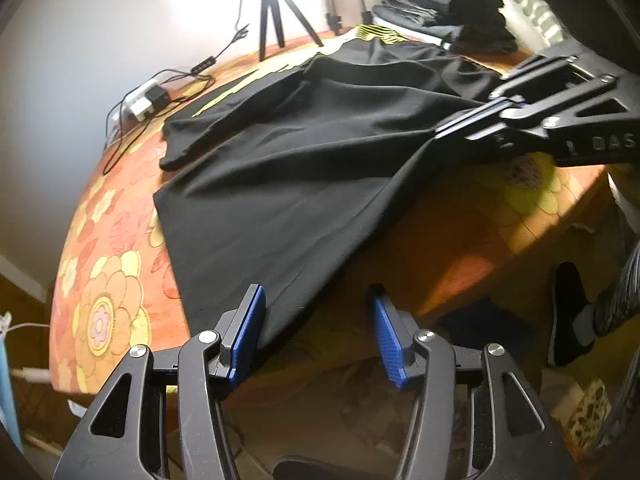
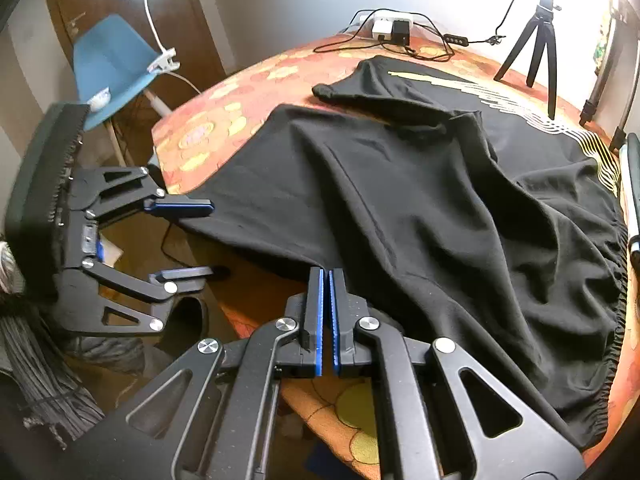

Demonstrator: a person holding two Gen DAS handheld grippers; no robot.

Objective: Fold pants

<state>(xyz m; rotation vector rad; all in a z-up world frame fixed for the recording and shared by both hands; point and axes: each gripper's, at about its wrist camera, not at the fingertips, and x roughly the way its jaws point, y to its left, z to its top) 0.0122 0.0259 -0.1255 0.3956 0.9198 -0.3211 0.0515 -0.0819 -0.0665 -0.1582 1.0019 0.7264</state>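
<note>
On my left wrist feed the only writing I can read is the pale lettering "DAS" on the black body of the right gripper (image 1: pixel 472 118), which comes in from the right with its blue-lined fingers pinched together on the near edge of the black pants (image 1: pixel 312 152). The pants, soft black fabric with a yellow striped pattern near the far end, lie spread over the orange floral tablecloth (image 1: pixel 104 280), one leg hem draped toward my left gripper (image 1: pixel 316 320). Its fingers stand wide apart, the left blue pad (image 1: pixel 250 328) touching the pants' hem, the right pad clear of the cloth. Beyond the pants stand a small black tripod (image 1: pixel 276 20), a stack of folded dark clothes (image 1: pixel 448 12) and a white power strip with black cables (image 1: pixel 144 100). On my right wrist feed I read no writing. The right gripper (image 2: pixel 328 304) is closed tight on the pants' (image 2: pixel 400 208) near edge at the table's rim, the fabric rumpled, its gathered waistband running along the right. The left gripper (image 2: pixel 200 236), left of the pants, is spread open, its upper finger at the hem. Behind the pants are a blue plastic chair (image 2: pixel 112 68) and a white clip-on lamp (image 2: pixel 160 60).
</note>
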